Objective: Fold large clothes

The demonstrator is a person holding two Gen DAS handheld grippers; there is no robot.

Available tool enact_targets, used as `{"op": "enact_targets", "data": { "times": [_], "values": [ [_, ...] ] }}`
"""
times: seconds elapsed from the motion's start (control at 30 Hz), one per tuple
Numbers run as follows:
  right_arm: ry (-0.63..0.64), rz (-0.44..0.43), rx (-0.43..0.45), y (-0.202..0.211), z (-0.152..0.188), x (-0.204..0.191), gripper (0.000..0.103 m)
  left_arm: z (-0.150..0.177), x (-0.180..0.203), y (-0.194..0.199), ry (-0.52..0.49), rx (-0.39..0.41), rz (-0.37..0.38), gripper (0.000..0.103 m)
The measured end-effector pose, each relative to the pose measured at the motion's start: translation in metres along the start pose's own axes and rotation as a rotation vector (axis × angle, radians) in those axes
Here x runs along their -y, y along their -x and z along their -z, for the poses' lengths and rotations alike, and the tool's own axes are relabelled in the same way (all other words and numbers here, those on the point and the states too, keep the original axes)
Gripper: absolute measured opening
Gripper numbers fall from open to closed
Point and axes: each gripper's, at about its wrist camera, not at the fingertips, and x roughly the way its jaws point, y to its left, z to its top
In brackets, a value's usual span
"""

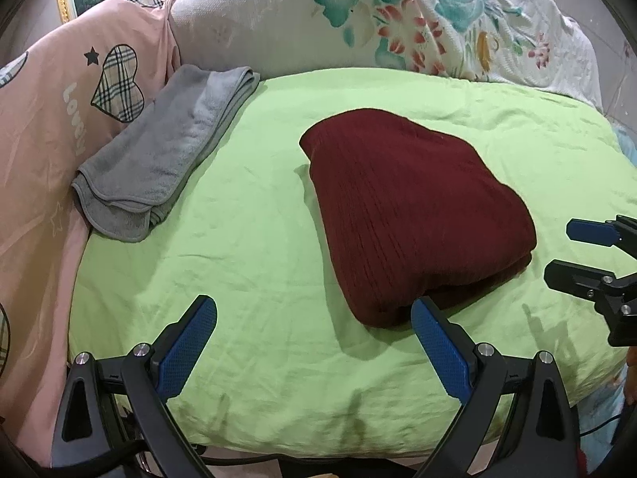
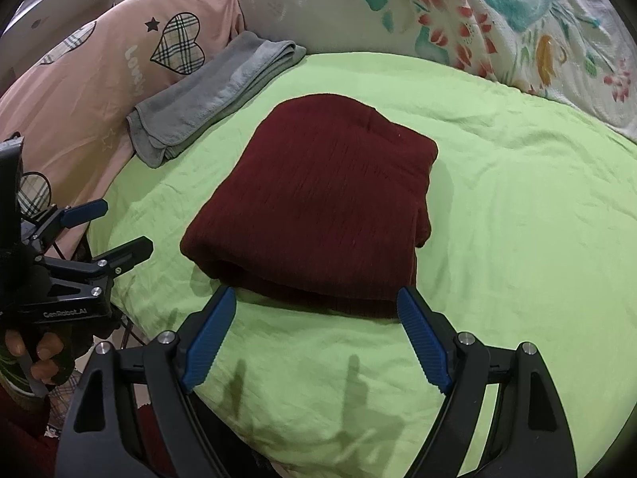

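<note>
Folded maroon garment (image 2: 318, 203) on green sheet (image 2: 517, 219), just beyond both grippers' wide-spread, empty jaws.

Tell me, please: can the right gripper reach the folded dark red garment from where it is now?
Probably yes. The right gripper has its jaws open, facing the near edge of the dark red garment. Only bare green sheet lies between them; the left gripper is off to the side.
</note>
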Motion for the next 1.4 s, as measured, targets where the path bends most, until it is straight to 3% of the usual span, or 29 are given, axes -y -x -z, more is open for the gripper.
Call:
{"op": "enact_targets", "data": {
  "times": [1.4],
  "values": [
    [0.007,-0.002,-0.008,-0.0053,-0.0013,-0.0046,0.083,-0.0014,0.0027,-0.0012,0.020,-0.007,0.020,0.099]
  ]
}}
